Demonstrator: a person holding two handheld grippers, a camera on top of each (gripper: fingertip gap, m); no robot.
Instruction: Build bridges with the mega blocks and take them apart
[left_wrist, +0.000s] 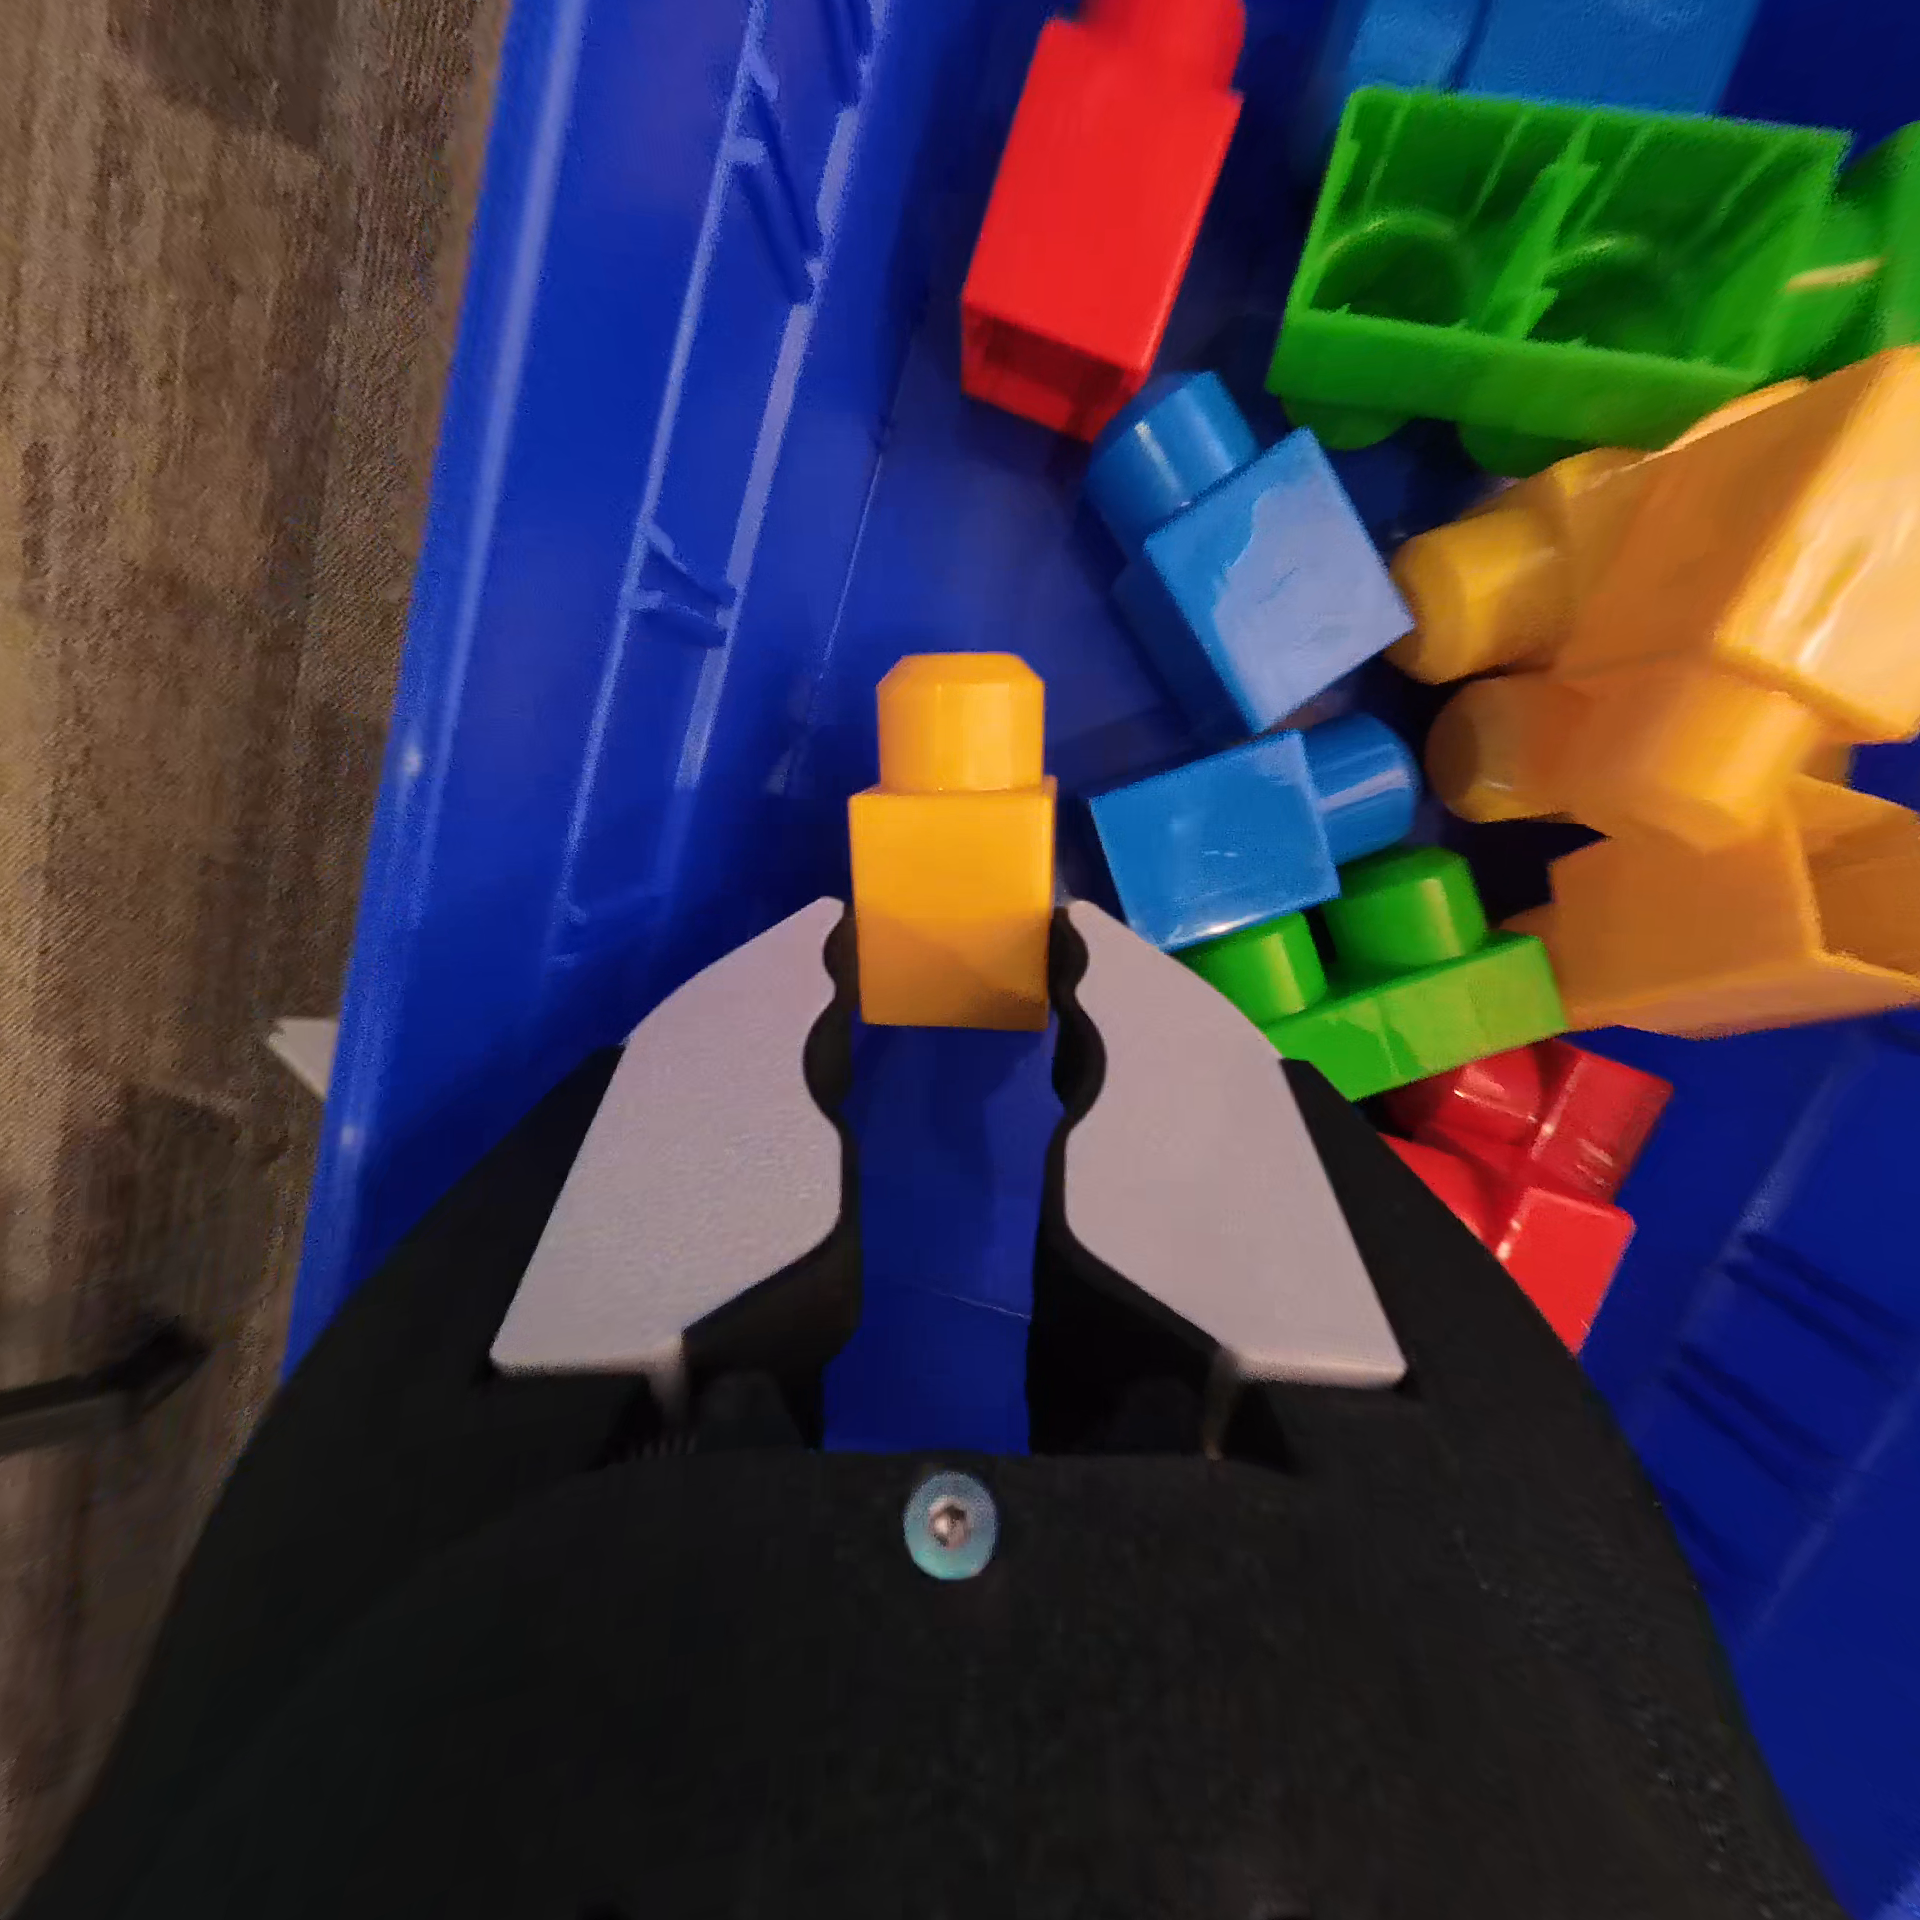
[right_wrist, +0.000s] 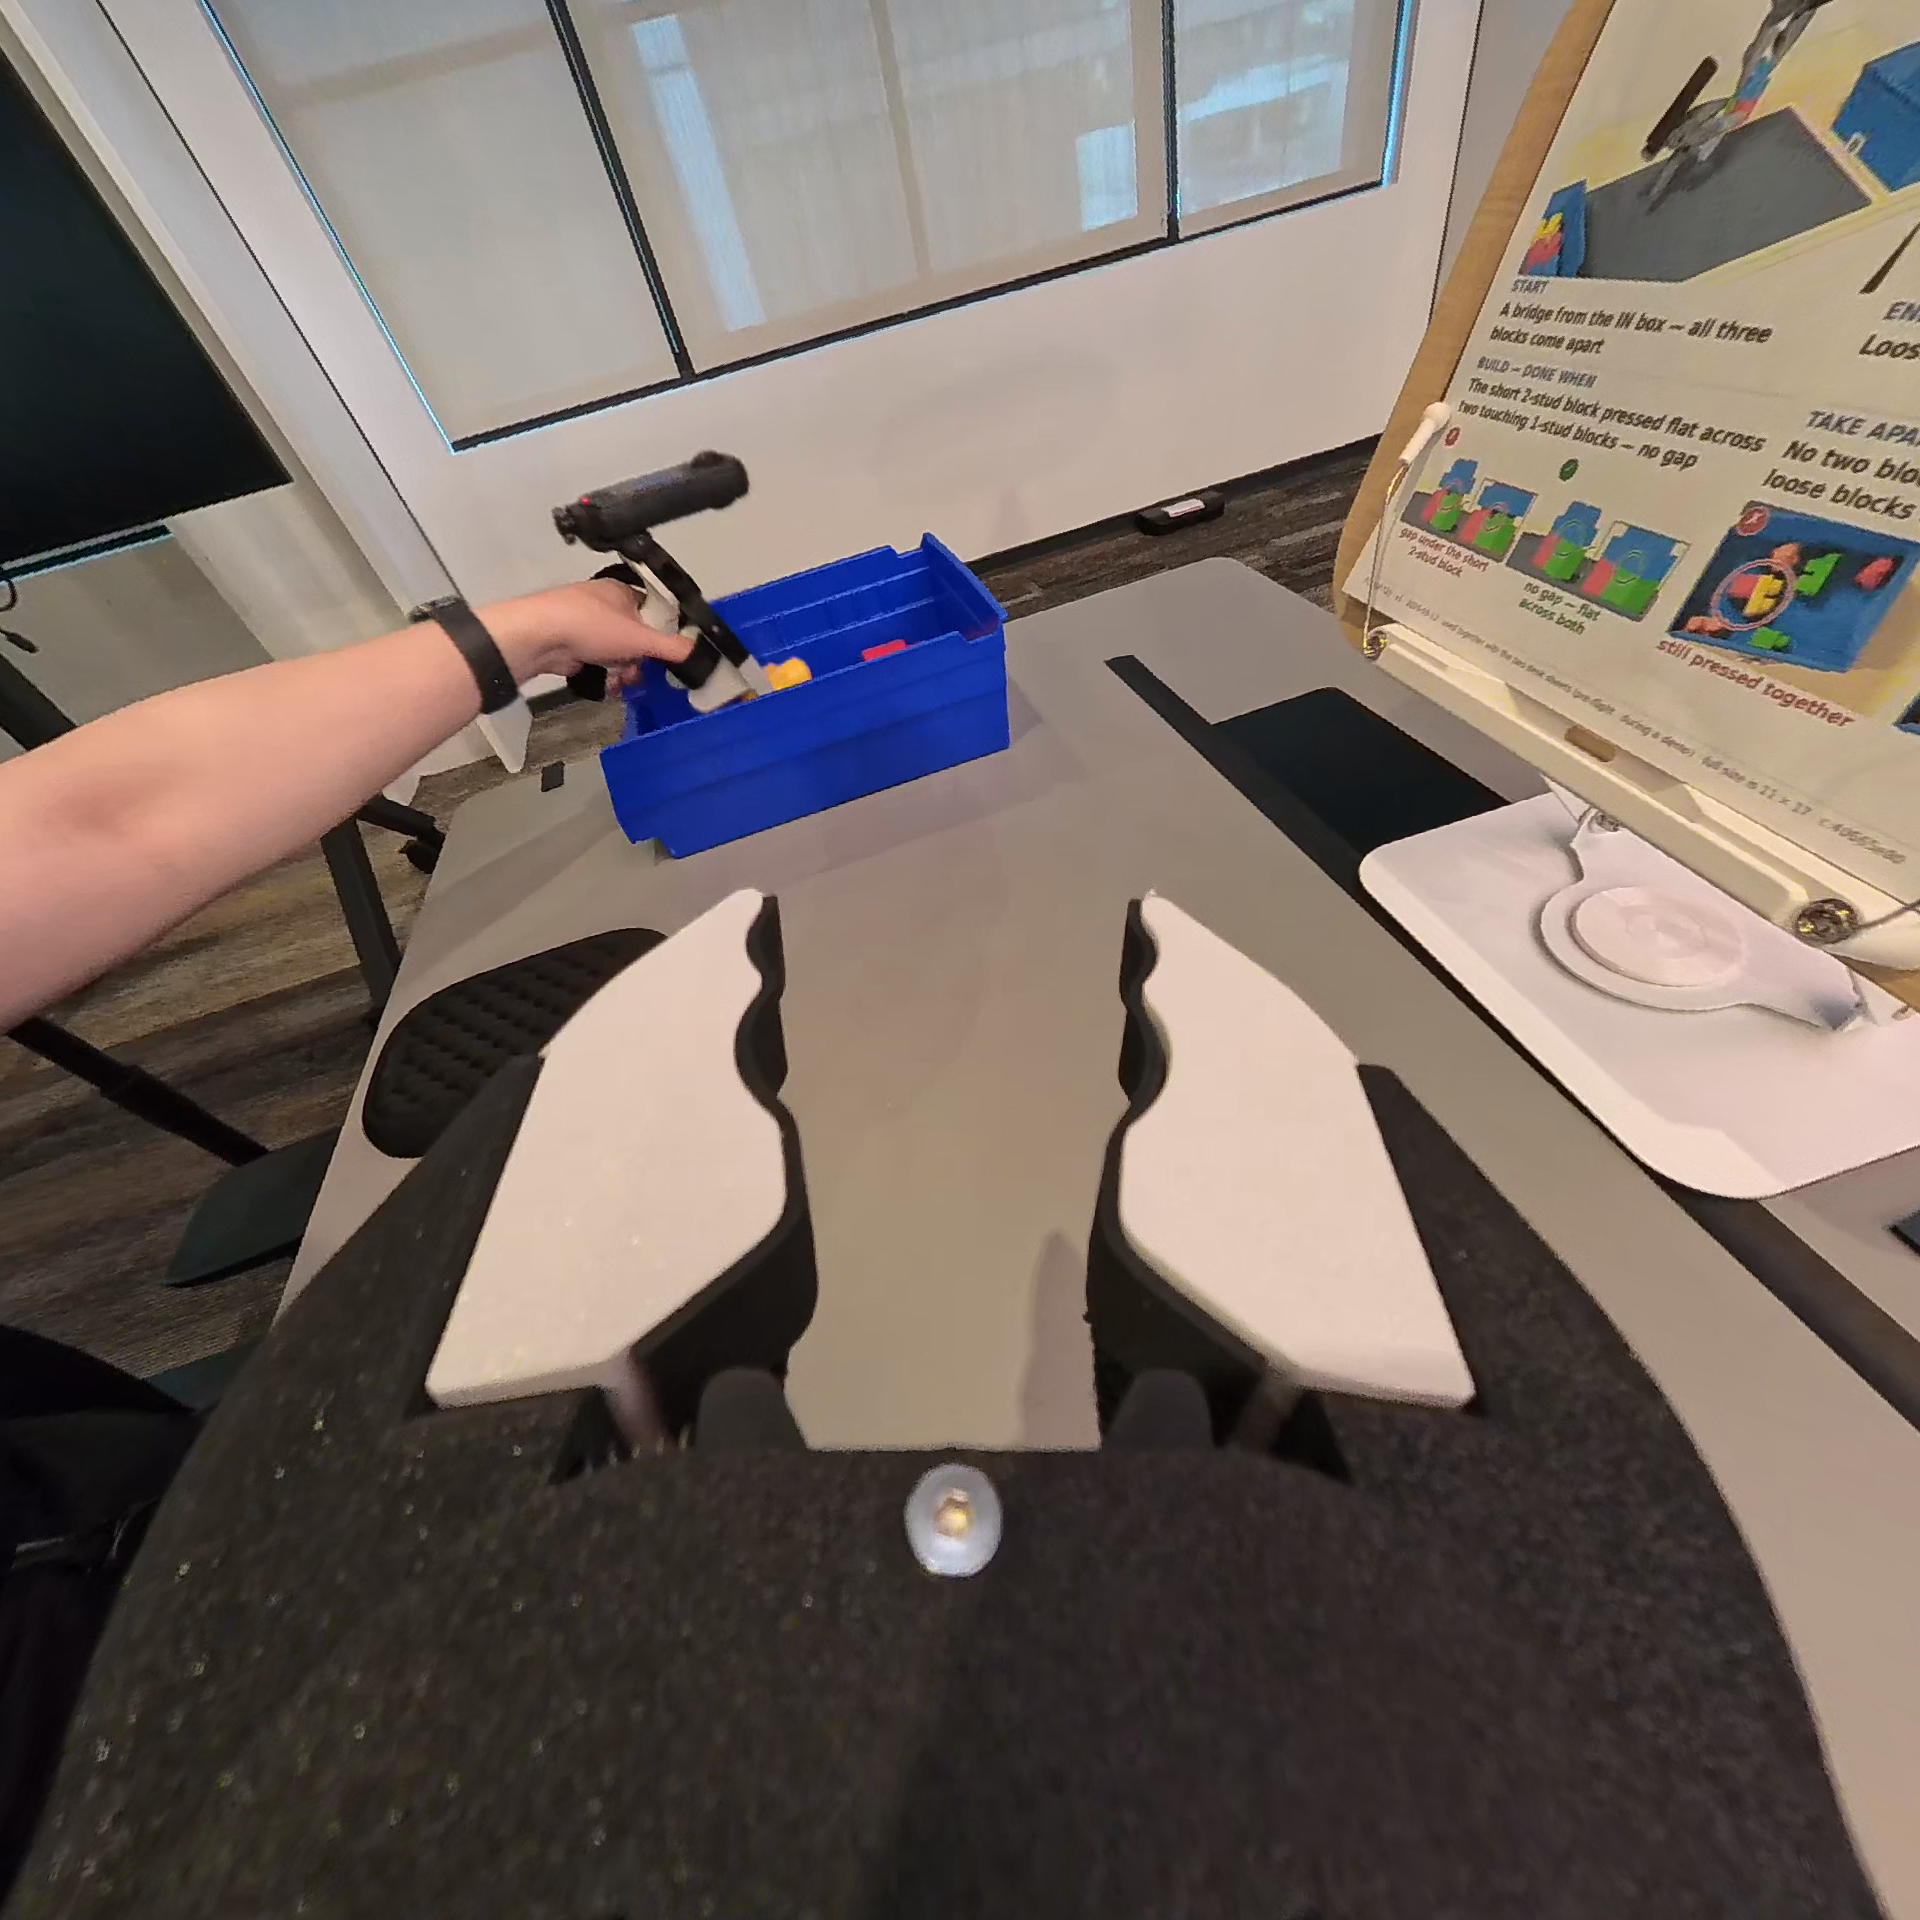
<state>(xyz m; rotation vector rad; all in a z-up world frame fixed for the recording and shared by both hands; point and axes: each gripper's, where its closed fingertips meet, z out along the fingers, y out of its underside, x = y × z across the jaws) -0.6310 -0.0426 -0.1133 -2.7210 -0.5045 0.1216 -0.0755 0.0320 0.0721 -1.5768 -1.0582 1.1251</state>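
Left wrist view: glossy one-stud yellow block (left_wrist: 951, 914)

bin (right_wrist: 831, 727) on table (right_wrist: 935, 987) | blocks (left_wrist: 1247, 582) in bin — board (right_wrist: 1662, 416) right of bin

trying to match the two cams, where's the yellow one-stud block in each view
Left wrist view: the yellow one-stud block sits centre frame, pinched between the left hand-held gripper fingers, stud pointing away.
Right wrist view: far off, a yellow piece at that gripper's tip, likely the same block.
Shared landmark: the blue bin.
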